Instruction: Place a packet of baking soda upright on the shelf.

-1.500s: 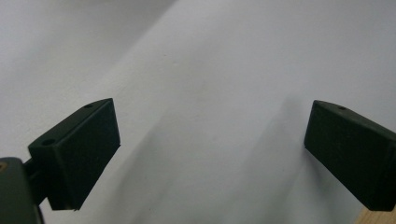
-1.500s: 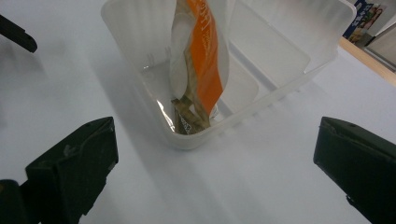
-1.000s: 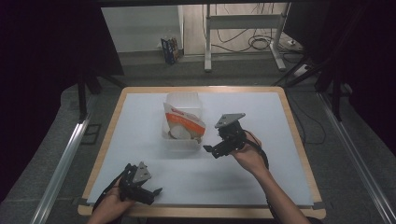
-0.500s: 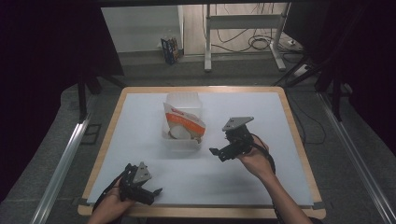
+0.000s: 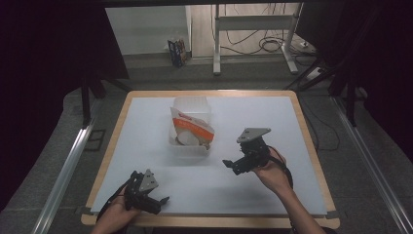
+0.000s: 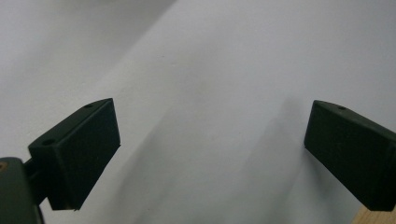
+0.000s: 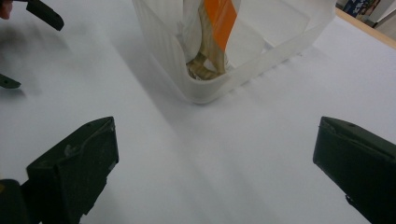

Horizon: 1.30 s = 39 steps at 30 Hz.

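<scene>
A clear plastic container (image 5: 190,146) stands at the middle of the white table (image 5: 253,117). An orange-and-white bag (image 5: 192,129) sits upright in it. My right gripper (image 5: 231,166) hovers to the right of the container, open and holding nothing, its jaws pointing left. In the right gripper view the container (image 7: 205,88) and the bag (image 7: 218,18) lie ahead of the spread jaws of the right gripper (image 7: 215,163). My left gripper (image 5: 159,204) rests near the front edge, open and holding nothing. In its own view the left gripper (image 6: 210,149) faces bare table.
The table's wooden rim (image 5: 311,146) runs round the white top. Beyond the far edge are a floor, a small box (image 5: 177,51) and cables (image 5: 272,46). A metal rail (image 5: 63,170) lies left of the table. The other gripper's jaw tip (image 7: 44,14) appears at upper left.
My right gripper has drawn back to the right and a little toward the person, away from the container. The left gripper has stayed in place.
</scene>
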### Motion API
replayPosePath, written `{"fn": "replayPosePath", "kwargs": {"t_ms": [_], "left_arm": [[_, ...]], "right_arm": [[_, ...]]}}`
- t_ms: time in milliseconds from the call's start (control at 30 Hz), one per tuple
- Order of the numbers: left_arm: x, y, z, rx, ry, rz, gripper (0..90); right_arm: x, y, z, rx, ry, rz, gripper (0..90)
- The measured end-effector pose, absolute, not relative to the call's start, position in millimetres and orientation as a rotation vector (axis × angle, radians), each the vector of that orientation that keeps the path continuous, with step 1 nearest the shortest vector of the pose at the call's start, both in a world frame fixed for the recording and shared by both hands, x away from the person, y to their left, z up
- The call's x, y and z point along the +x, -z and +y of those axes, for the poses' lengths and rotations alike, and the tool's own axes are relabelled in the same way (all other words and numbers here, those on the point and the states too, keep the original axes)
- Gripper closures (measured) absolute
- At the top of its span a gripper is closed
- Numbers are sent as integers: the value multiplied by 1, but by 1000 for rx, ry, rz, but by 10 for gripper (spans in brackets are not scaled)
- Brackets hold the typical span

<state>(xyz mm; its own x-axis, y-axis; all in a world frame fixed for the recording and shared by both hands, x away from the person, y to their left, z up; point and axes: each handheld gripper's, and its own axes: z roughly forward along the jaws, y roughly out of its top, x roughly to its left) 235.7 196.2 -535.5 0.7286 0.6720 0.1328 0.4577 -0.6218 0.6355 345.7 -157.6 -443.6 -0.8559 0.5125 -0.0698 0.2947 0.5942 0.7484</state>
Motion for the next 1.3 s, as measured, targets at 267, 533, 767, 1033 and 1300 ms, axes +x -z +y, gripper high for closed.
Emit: {"fn": "replayPosePath", "kwargs": {"t_ms": [267,533,767,1033,1300], "left_arm": [[235,536,196,2348,-483,854,35],[236,535,196,2347,-483,855,36],[236,535,197,2345,-478,857,36],[237,535,198,2331,-475,874,30],[238,535,201,2303,-466,916,24]], "right_arm": [[338,447,-165,675,-1105,2544,3],[331,455,-171,685,-1098,2547,4],[328,459,-179,712,-1104,2543,4],[323,461,-193,743,-1111,2526,3],[320,462,-204,761,-1099,2506,4]]}}
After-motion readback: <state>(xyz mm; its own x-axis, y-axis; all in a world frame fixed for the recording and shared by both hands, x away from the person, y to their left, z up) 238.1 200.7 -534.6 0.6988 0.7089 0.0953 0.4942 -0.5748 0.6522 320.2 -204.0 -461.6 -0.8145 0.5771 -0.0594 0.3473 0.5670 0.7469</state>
